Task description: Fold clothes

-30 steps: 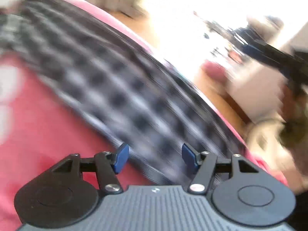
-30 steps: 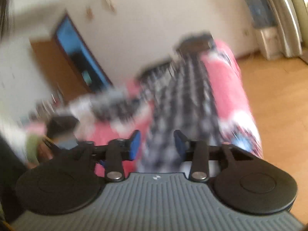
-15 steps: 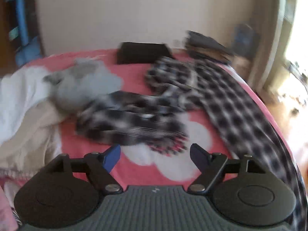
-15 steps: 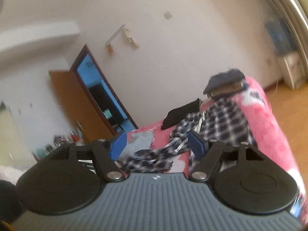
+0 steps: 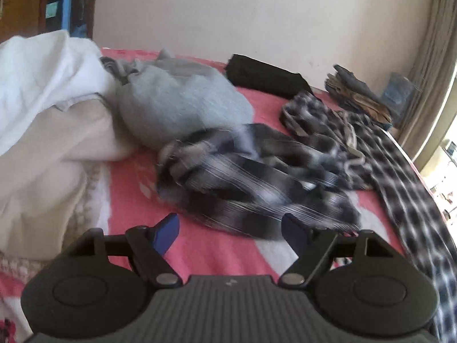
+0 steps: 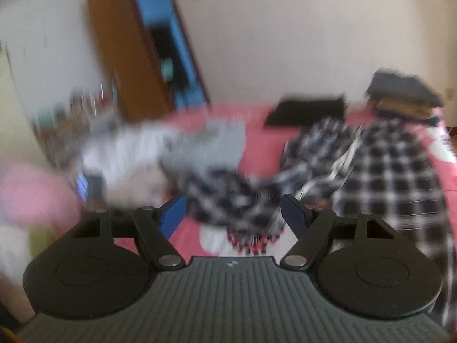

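Note:
A crumpled black-and-white plaid garment lies in the middle of the pink bed. It joins a flat checked shirt that runs along the bed's right side. My left gripper hovers open just short of the crumpled plaid, nothing between its blue fingers. In the blurred right wrist view the same plaid garment lies ahead of my right gripper, which is open and empty. The checked shirt spreads to the right there.
A grey garment bunches behind the plaid one, and a white and cream heap fills the left. A black folded item and a dark stack sit at the bed's far edge by the wall. A wooden door stands left.
Both cameras have swung from the wall and shirt edge toward the bed and come closer to the crumpled plaid garment. Both grippers opened wider after one second ago and hold nothing.

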A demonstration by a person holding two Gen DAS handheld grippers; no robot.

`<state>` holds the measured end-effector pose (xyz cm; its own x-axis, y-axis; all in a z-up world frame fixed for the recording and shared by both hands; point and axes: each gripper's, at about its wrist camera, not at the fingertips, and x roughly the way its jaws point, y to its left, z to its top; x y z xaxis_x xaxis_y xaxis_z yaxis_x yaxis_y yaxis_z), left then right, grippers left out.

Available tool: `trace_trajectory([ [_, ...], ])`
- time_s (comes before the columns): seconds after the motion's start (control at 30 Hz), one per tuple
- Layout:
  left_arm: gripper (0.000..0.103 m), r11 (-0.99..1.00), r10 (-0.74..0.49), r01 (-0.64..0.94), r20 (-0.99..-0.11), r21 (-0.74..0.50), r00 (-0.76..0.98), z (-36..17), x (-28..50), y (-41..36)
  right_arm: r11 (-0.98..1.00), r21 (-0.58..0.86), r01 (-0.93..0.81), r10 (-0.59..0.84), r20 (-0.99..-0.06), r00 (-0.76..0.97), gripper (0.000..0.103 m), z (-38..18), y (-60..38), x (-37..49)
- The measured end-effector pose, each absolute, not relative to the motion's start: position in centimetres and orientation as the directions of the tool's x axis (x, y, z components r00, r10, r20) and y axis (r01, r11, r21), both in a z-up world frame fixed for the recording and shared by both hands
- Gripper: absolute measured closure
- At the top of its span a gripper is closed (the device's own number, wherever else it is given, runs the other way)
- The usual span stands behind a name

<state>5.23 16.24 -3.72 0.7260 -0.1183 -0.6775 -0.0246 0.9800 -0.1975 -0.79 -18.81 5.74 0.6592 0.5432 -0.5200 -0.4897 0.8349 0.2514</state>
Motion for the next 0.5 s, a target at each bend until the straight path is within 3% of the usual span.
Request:
trace_trajectory([
  [0.1,0.024,0.981,-0.113,-0.034,-0.715,-0.189,0.69,-5.0,5.8,17.2,0.843,0.148,-0.517,0.473,-0.661,0.583,0.03,1.5,-12.9,3.4],
  [0.2,0.028,0.986,-0.101,-0.032,-0.749,-0.161,0.655,-6.2,5.8,17.7,0.854,0.06,-0.516,0.389,-0.732,0.559,0.031,-2.1,-9.3,6.0],
  [0.47,0.028,0.973,-0.134,-0.053,-0.734,-0.226,0.666,-8.5,6.9,17.6,0.911,0.236,-0.337,0.393,-0.743,0.542,0.032,-6.6,-9.8,11.2],
  [0.5,0.028,0.968,-0.143,-0.056,-0.721,-0.245,0.678,-8.7,7.1,17.7,0.915,0.257,-0.313,0.394,-0.744,0.54,0.037,-7.2,-9.8,11.9],
])
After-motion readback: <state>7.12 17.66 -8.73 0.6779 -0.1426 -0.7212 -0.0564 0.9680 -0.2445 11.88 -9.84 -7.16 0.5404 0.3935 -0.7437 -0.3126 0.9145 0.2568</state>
